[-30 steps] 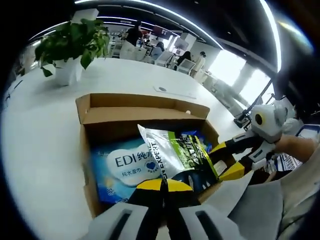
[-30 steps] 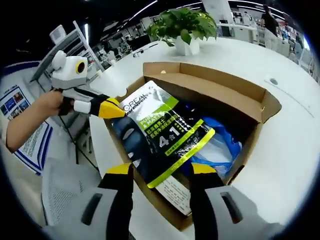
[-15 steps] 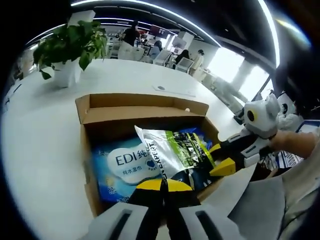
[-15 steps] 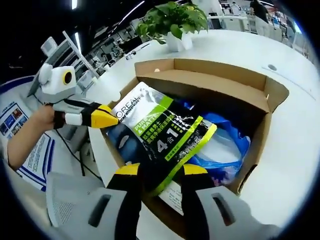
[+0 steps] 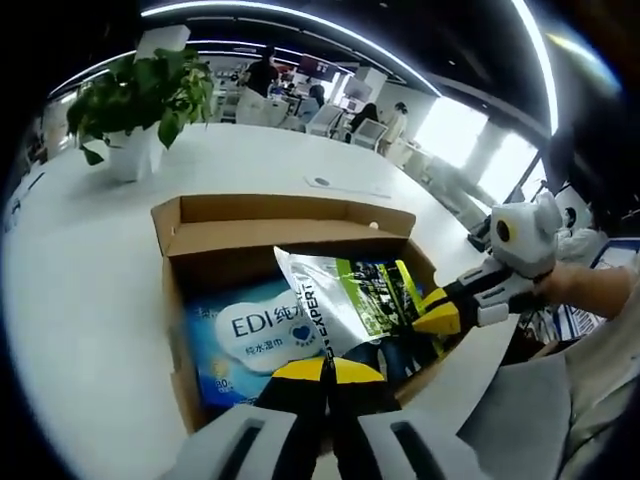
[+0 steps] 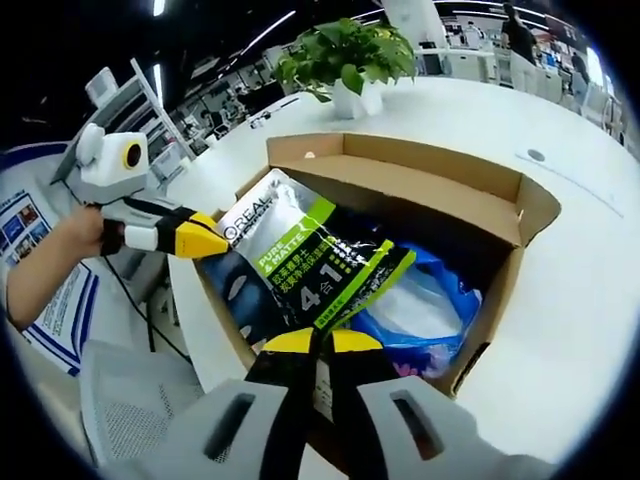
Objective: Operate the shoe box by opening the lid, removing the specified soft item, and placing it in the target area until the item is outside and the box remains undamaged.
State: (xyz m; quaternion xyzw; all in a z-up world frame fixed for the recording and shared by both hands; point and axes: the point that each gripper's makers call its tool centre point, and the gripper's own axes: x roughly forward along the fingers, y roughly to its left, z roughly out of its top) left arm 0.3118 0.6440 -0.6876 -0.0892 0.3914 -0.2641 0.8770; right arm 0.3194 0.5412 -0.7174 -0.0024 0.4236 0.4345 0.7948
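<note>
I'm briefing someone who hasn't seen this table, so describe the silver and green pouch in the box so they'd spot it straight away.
On the white table sits an open cardboard box near a potted plant. Inside, lying slanted on top of the other contents, is the pouch. Unlike the blue wet-wipes pack beneath it, it is silver and dark with a bright green stripe and a large "4 in 1" mark.

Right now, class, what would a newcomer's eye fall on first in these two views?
The open cardboard shoe box on the white table, with a silver-and-green pouch rising out of it. The right gripper is shut on the pouch's lower edge. Under it lies a blue wet-wipes pack, and a potted plant stands behind the box.
</note>
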